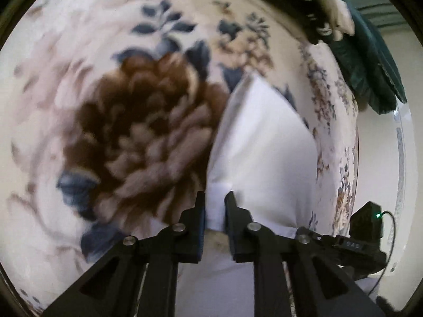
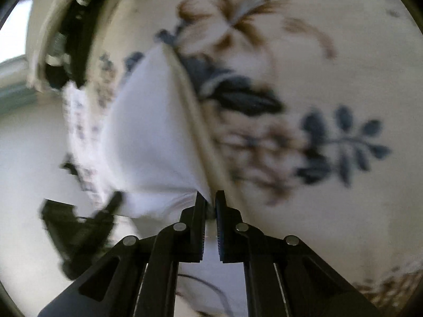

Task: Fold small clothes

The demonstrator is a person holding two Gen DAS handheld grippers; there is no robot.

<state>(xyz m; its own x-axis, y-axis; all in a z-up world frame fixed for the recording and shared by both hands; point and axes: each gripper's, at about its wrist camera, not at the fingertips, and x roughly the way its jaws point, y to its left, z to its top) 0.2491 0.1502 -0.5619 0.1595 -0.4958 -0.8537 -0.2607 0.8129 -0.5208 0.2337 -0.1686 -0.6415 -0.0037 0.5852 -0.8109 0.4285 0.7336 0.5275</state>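
A small white garment [image 1: 264, 142] hangs stretched between my two grippers above a floral bedspread [image 1: 127, 121]. My left gripper [image 1: 214, 200] is shut on one edge of the white cloth, which fills the gap between its jaws. My right gripper [image 2: 210, 198] is shut on another corner of the same garment [image 2: 153, 132], beside a cream hem [image 2: 195, 116] that runs up from the jaws. The right gripper body [image 1: 367, 227] shows at the lower right of the left wrist view. The left gripper [image 2: 79, 227] shows blurred at the lower left of the right wrist view.
The bedspread [image 2: 317, 79] is white with a large brown flower and blue leaves. A dark green cloth [image 1: 370, 74] and cream fabric [image 1: 335, 8] lie at the bed's far edge. Pale floor [image 2: 26, 174] lies beyond the bed's edge.
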